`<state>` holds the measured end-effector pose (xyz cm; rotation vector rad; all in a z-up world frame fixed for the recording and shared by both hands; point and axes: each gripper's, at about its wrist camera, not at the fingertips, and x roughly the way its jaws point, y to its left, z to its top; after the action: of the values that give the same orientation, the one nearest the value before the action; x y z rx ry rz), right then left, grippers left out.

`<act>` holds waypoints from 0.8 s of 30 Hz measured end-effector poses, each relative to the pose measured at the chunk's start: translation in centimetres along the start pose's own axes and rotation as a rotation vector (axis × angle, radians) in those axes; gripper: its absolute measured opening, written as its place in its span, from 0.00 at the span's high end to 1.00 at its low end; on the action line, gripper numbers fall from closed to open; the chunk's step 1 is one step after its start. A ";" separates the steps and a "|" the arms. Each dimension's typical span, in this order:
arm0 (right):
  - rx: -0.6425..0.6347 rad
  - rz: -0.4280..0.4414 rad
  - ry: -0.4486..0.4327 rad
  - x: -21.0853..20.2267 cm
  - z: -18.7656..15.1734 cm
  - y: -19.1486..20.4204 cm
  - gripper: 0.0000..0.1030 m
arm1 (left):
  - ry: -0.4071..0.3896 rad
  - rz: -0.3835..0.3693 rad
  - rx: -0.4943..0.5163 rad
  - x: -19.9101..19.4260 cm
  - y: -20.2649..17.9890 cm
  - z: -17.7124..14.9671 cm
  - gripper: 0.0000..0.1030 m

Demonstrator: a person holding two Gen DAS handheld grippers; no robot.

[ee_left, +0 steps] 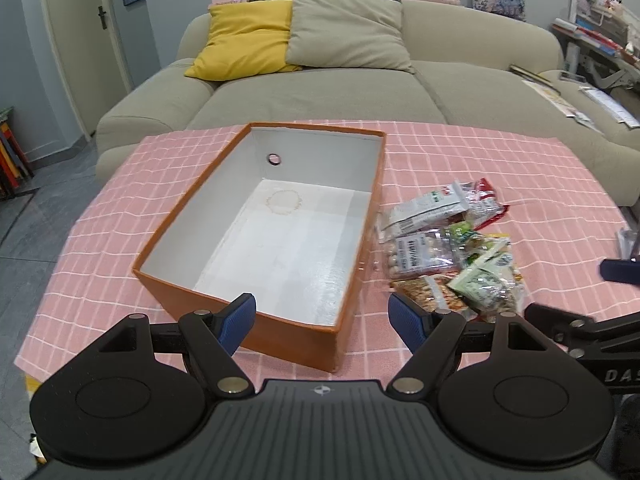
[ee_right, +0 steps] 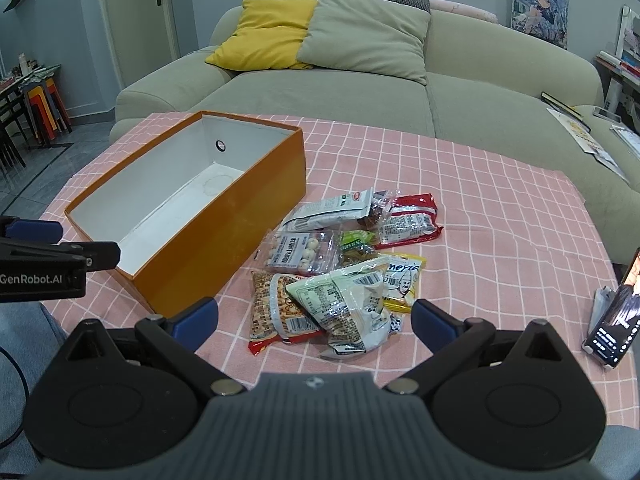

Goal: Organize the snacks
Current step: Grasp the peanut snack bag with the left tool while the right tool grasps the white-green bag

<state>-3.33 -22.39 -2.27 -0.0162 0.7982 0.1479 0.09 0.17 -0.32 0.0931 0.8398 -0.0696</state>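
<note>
A: We are holding the left tool (ee_left: pixel 322 322) wide, gripping nothing, over the orange box's (ee_left: pixel 296 332) near wall.

B: We are spreading the right tool (ee_right: pixel 314 320) wide too, hovering at the snack packets (ee_right: pixel 340 264) piled on the worktop (ee_right: pixel 500 216) beside that box.

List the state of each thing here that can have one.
Orange cardboard box: open, lidless, empty.
Pile of plastic snack packets: sealed, heaped on the pink checked tablecloth beside the box.
Left gripper: open, empty.
Right gripper: open, empty.
Phone: screen lit.
</note>
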 end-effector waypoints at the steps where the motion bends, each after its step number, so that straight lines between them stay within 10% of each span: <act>1: 0.002 0.010 0.000 0.1 -0.2 -0.2 0.04 | 0.000 -0.015 -0.003 -0.1 0.0 0.0 0.15; 24: -0.138 0.001 0.061 6.3 -2.8 -2.7 0.28 | 0.142 -0.250 0.012 5.4 -5.8 -0.1 0.24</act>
<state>-0.63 -24.49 -8.80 -0.1517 0.8477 0.2038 3.02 -5.73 -4.77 0.0041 0.9900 -0.3060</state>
